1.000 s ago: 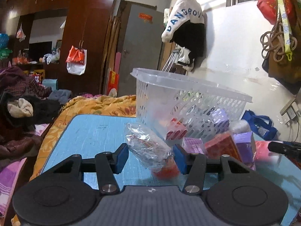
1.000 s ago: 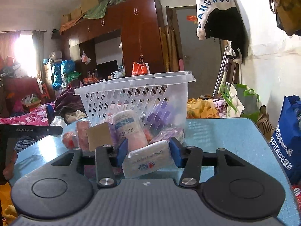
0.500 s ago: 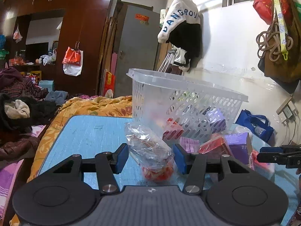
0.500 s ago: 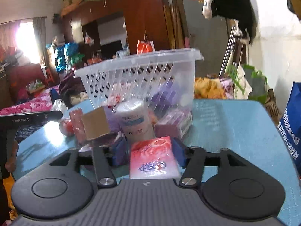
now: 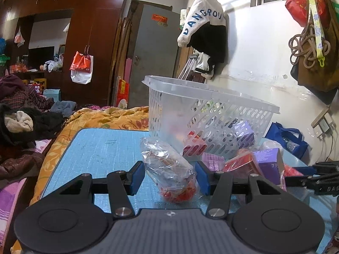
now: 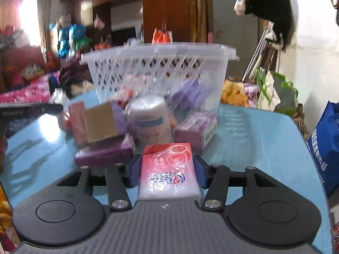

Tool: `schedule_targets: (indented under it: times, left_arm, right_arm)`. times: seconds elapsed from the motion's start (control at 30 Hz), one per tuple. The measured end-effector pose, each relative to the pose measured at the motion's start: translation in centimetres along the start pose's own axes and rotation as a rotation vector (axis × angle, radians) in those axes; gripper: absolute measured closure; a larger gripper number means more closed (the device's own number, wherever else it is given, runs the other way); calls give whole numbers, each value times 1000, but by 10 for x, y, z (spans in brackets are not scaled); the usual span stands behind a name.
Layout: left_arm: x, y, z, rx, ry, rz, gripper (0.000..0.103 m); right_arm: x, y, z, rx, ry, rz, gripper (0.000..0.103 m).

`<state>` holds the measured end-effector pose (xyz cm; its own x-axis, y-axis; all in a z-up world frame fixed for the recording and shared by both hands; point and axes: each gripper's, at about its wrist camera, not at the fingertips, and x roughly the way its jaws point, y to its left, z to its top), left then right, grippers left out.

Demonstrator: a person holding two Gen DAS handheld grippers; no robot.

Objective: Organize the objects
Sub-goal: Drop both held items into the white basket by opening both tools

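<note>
A: Two pads of the right hand-held gripper [image 6: 167, 172] clamp the pink tissue pack [image 6: 168, 170], in front of the white basket [image 6: 159, 72].

B: And the left hand-held gripper [image 5: 170, 176]?

A: Spread apart around the clear plastic bag [image 5: 169, 169] lying on the table [image 5: 101, 148], just before that basket [image 5: 207, 114].

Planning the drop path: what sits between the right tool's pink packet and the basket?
In the right wrist view, a white roll and purple boxes stand between the pink packet and the basket.
</note>
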<state>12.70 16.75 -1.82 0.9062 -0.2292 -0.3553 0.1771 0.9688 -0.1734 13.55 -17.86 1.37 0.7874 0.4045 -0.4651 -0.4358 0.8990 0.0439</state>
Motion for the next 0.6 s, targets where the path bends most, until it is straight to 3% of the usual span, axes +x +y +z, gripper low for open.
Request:
schedule_targets:
  times: [0.13,0.3,0.4,0.6]
  left_arm:
    - [-7,1,-2,-2,-37,-3,47]
    - [-18,-4,-3,24,-105,0,47]
    - [-23,-3,1,-6,-120,-57,47]
    - [-35,-21,46,-13,-183,-106,47]
  right_arm:
    - [-15,-9,-4,54,-104,27,49]
    - [-26,-8,-6,68,-190,-7,49]
    - [-34,-4,-2,63,-236,-37,49]
    - [-51,-3,58,40,-327,-55,49]
